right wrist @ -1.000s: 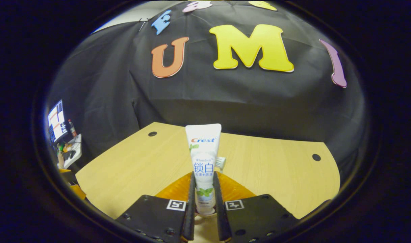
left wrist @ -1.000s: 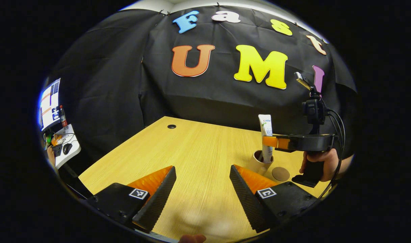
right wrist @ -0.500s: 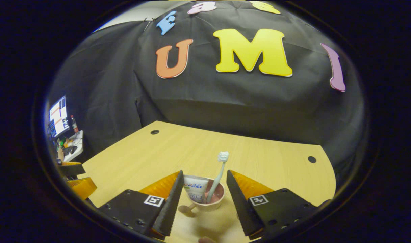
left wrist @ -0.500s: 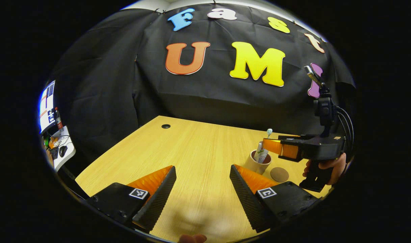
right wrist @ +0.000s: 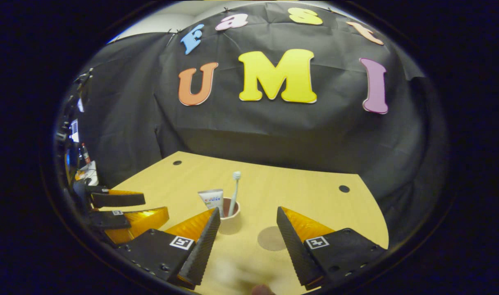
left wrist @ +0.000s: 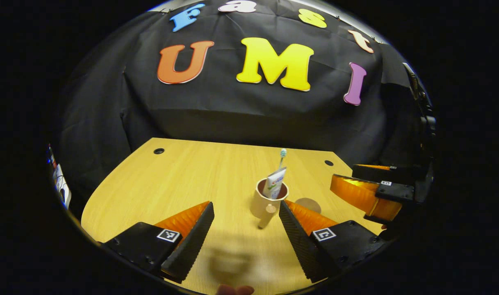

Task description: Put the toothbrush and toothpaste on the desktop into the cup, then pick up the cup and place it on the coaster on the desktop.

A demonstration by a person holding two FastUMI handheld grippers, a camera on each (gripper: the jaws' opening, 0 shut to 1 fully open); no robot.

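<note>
A tan cup [left wrist: 259, 203] with a stub handle stands on the wooden desk [left wrist: 183, 176], holding the white toothpaste tube [left wrist: 275, 183] and the toothbrush [left wrist: 283, 153], both leaning. My left gripper [left wrist: 246, 229] is open, its right finger close to the cup. A round brown coaster [left wrist: 308, 204] lies just right of the cup. My right gripper [left wrist: 342, 173] hovers open beyond the coaster. In the right gripper view, the cup [right wrist: 231, 214], toothpaste [right wrist: 213, 198] and toothbrush [right wrist: 235, 192] sit ahead of the open right gripper [right wrist: 247, 241], with the coaster [right wrist: 272, 238] between its fingers and the left gripper [right wrist: 156, 205] at the left.
Two round cable holes [left wrist: 158, 150] [left wrist: 328, 162] mark the desk's back corners. Black cloth walls close the booth behind the desk. A side desk with a bottle [right wrist: 84, 153] stands far off to the left.
The right gripper let the toothpaste drop into the cup, opened and drew back to the right. The left gripper swung toward the cup, which now sits near its right finger.
</note>
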